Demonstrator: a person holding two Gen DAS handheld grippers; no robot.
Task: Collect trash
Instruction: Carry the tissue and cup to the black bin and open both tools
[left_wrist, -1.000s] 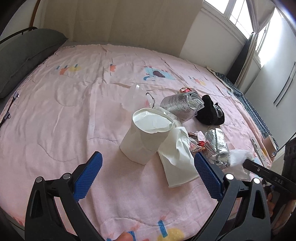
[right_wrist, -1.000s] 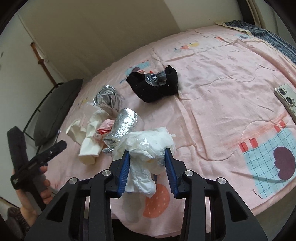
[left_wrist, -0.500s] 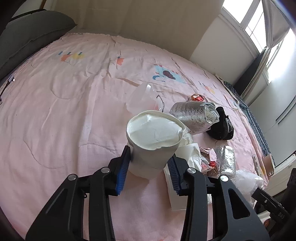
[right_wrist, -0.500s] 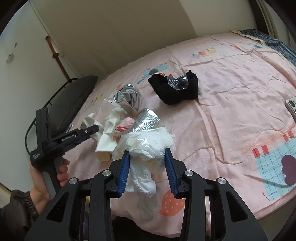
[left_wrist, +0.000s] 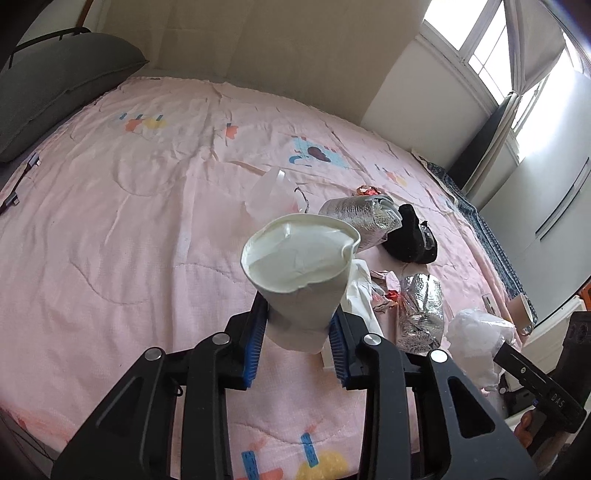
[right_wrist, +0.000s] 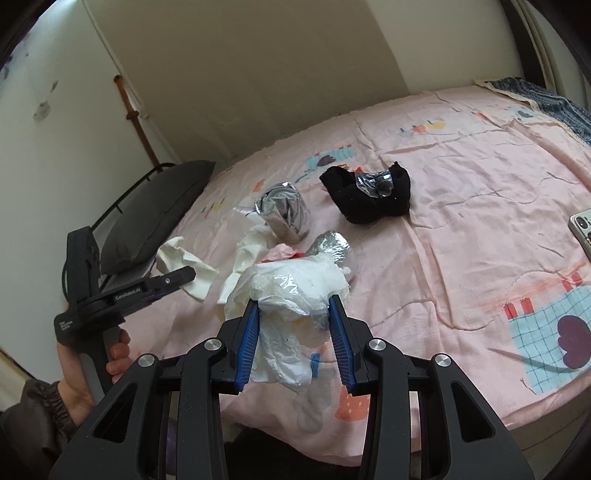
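My left gripper (left_wrist: 297, 332) grips a white paper cup (left_wrist: 299, 273) by its lower half. Its jaws are closing the last bit, with the blue pads pressing the cup's sides. The cup is off the pink bedspread (left_wrist: 147, 221), its dented rim tilted toward the camera. My right gripper (right_wrist: 293, 332) is shut on a crumpled wad of white plastic and tissue (right_wrist: 295, 295), held above the bed's near edge. On the bed lie two silver foil bags (right_wrist: 286, 212) (right_wrist: 334, 247), crumpled white paper (right_wrist: 186, 258), a red wrapper (left_wrist: 367, 191) and a clear plastic piece (left_wrist: 271, 192).
A black cloth bundle (right_wrist: 369, 195) with foil in it lies mid-bed. A phone (right_wrist: 581, 229) rests at the right edge. A grey pillow (right_wrist: 155, 206) and a cable (left_wrist: 18, 184) are at the head end. A hand (right_wrist: 81, 391) holds the left gripper.
The left gripper went from wide open to shut around the paper cup and raised it off the bedspread. The right gripper rose a little with its wad.
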